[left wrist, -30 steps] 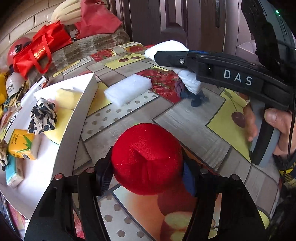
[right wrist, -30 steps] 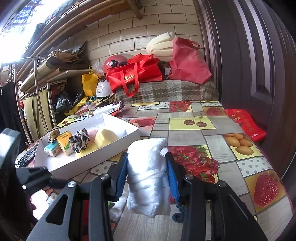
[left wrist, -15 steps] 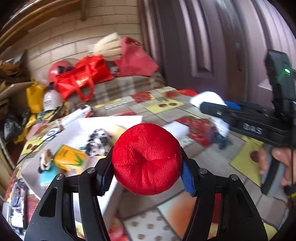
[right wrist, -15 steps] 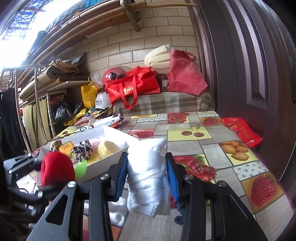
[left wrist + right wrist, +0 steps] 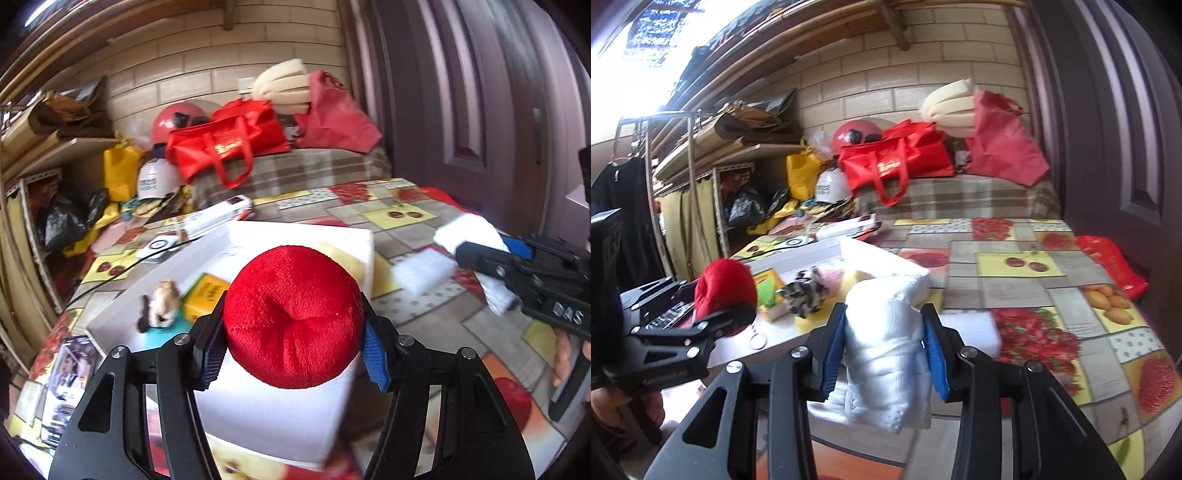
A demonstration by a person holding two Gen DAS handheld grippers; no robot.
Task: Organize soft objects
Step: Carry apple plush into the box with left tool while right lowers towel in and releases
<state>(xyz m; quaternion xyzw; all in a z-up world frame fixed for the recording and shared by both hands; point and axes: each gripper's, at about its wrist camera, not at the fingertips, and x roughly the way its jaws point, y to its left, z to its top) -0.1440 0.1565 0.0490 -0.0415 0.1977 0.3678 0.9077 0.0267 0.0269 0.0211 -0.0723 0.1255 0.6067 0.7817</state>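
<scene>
L fingers [image 5: 218, 354] pinch red plush [image 5: 293, 317]; R fingers [image 5: 833, 347] pinch white cloth [image 5: 886, 354].

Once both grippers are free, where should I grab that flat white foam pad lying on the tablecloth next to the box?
Take the white foam pad across its two long edges, coming straight down from above. It lies flat on the tablecloth, beside the white box, so only its top and sides are open, and the narrow span probably suits the jaws best.

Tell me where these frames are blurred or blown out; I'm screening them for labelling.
Left wrist view: red plush ball sharp, white box near wall motion-smeared. Right wrist view: top-left corner overexposed, white towel fairly sharp. Both show fisheye bending.
</scene>
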